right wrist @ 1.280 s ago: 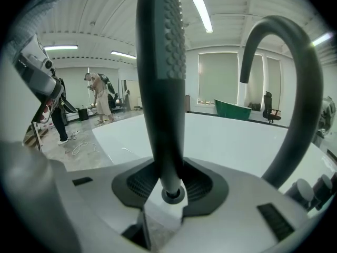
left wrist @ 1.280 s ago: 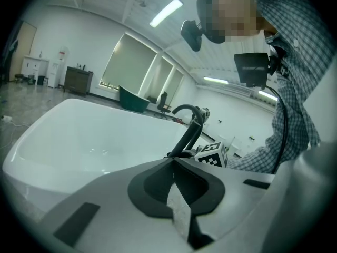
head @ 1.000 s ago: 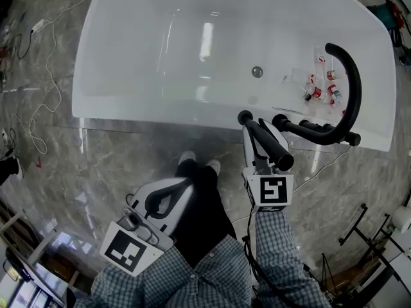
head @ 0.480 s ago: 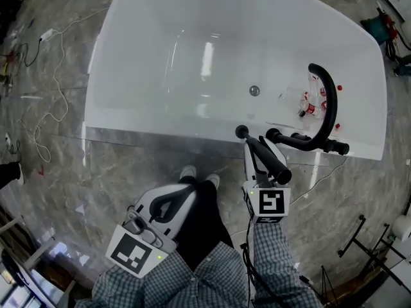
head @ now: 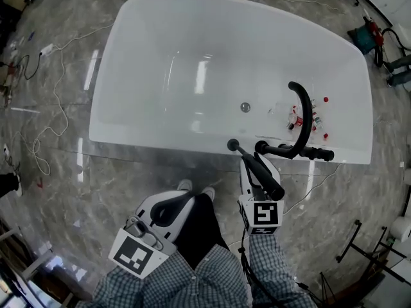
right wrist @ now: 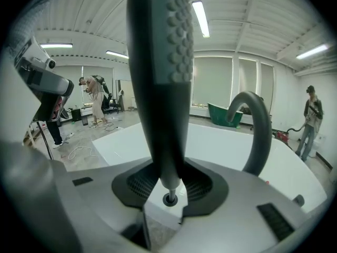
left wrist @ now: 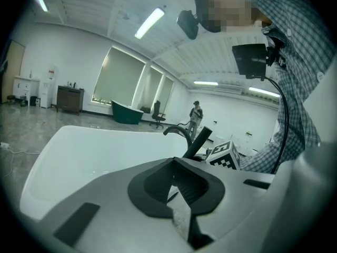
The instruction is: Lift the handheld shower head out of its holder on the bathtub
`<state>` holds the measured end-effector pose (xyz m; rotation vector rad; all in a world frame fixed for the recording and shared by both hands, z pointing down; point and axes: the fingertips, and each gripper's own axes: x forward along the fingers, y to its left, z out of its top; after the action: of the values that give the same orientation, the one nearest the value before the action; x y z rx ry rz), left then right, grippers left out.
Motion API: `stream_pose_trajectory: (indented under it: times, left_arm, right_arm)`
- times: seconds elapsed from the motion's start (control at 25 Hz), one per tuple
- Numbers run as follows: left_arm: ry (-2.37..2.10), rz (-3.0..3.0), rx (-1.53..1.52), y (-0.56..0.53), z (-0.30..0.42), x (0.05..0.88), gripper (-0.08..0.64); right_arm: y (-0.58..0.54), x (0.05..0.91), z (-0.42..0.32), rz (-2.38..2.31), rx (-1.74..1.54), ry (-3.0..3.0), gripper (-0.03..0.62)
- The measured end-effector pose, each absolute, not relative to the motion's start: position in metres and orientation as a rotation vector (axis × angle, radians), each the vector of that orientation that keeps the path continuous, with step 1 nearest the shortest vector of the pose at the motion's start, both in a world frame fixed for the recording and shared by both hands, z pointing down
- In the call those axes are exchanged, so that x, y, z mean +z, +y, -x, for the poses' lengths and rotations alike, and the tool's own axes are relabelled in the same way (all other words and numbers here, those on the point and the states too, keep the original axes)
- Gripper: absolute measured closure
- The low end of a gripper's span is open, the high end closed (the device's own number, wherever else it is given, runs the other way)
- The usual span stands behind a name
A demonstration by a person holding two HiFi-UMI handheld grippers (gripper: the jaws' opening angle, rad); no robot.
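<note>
My right gripper (head: pixel 257 167) is shut on the black, stick-shaped handheld shower head (head: pixel 255 165), holding it just in front of the white bathtub's near rim (head: pixel 192 143). In the right gripper view the shower head (right wrist: pixel 160 88) stands upright between the pads, its nubbed face turned right. To its right, the curved black faucet (head: pixel 304 115) and its fittings (head: pixel 289 151) sit on the tub rim, apart from the shower head. Lower left, over the floor, my left gripper (head: pixel 168 205) is shut and holds nothing (left wrist: pixel 175 165).
Small bottles (head: pixel 295 122) lie in the tub by the faucet, near the drain (head: pixel 244 107). Cables (head: pixel 51 114) trail over the marble floor at left. A black stand (head: pixel 359 242) is at right. The person's shoes (head: pixel 192 186) are by the tub. People stand far off (right wrist: pixel 96 96).
Both grippers have risen, and the tub now looks smaller and farther below. The shower head stays in my right gripper and has come farther away from the faucet fittings.
</note>
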<state>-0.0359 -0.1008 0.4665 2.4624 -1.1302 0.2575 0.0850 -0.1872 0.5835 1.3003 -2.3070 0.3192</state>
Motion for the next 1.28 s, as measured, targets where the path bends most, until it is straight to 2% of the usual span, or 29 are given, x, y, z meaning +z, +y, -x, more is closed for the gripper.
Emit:
stream_pose_trajectory:
  times: [1.28]
  left_arm:
    - [-1.129, -2.638, 0.251, -0.1, 0.055, 0.367, 0.554]
  right_arm:
    - [-0.148, 0.442, -0.086, -1.384, 0.357, -2.357, 0.457]
